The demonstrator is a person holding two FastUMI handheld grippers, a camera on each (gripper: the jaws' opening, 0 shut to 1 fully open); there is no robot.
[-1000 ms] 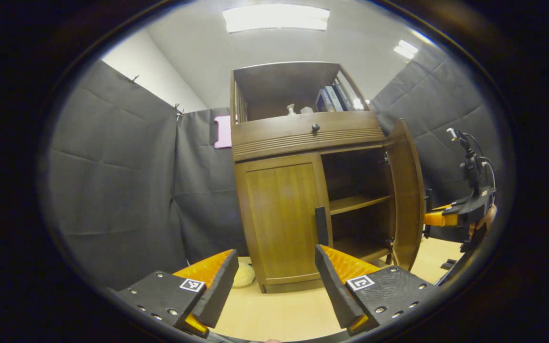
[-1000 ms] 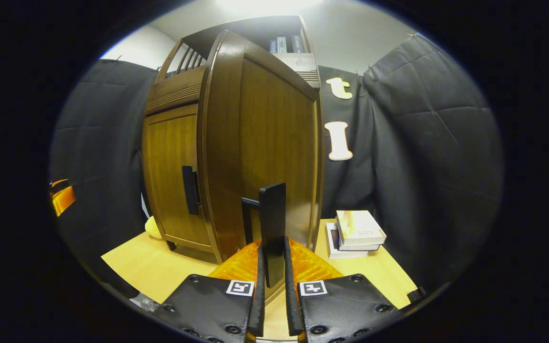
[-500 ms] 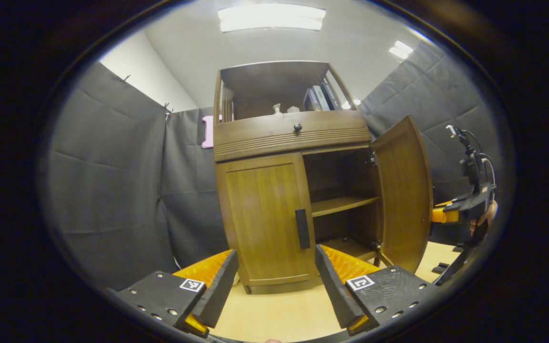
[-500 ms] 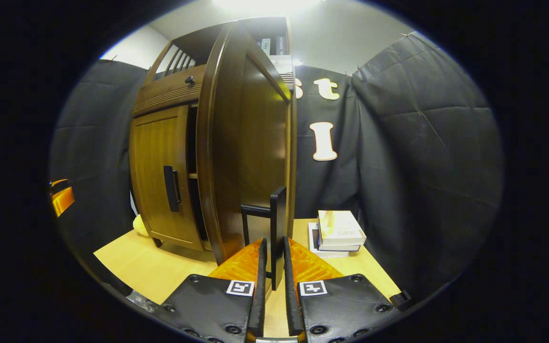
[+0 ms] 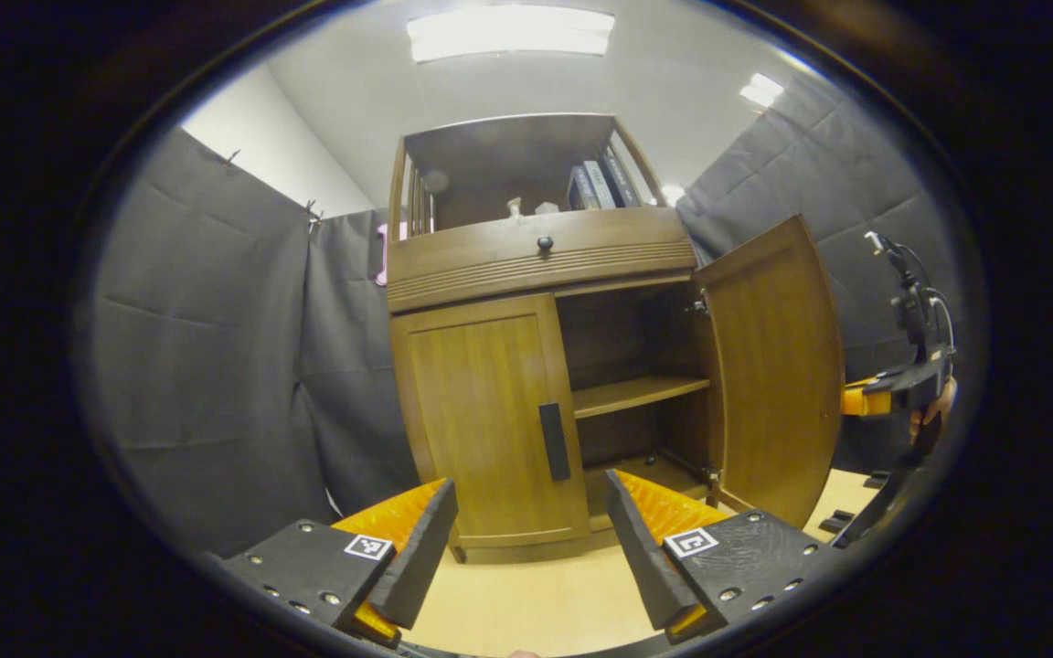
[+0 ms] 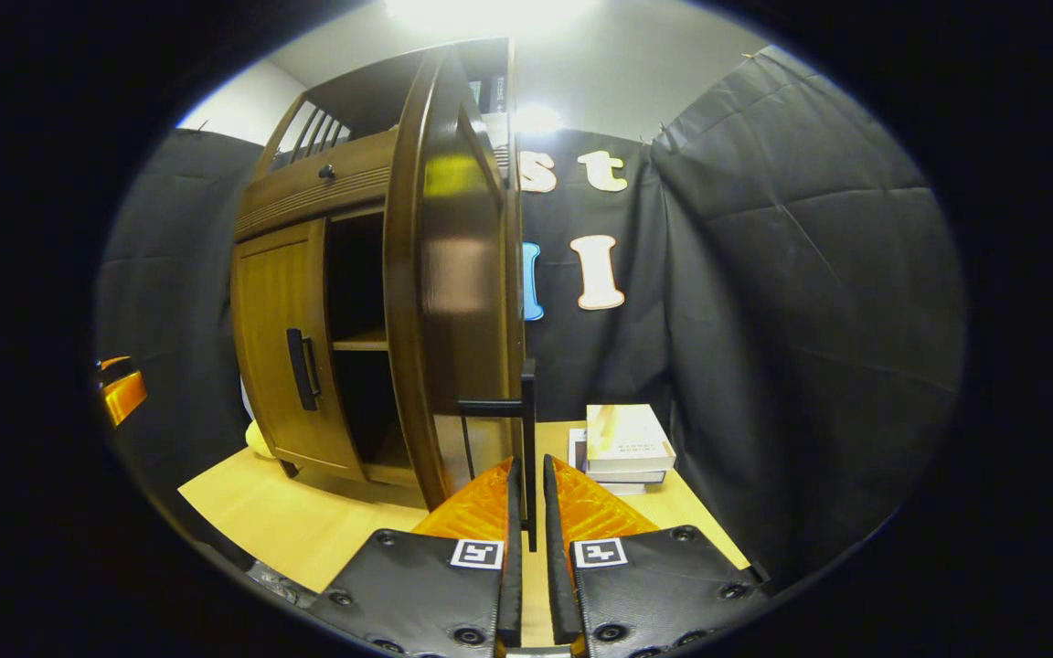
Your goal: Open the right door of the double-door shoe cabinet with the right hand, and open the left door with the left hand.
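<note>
My right gripper (image 6: 527,512) clamps the right door's handle (image 6: 526,429); right door (image 5: 773,366) swung wide off the shoe cabinet (image 5: 536,265). My left gripper (image 5: 526,539) spread, holding nothing, near the closed left door (image 5: 481,420) and its handle (image 5: 555,441).

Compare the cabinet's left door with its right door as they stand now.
The left door is shut flush against the cabinet; the right door is swung wide open, baring the shelf. The right hand-held gripper clamps the right door's handle; the left door's handle is untouched. Both are brown wood with dark vertical handles.
</note>
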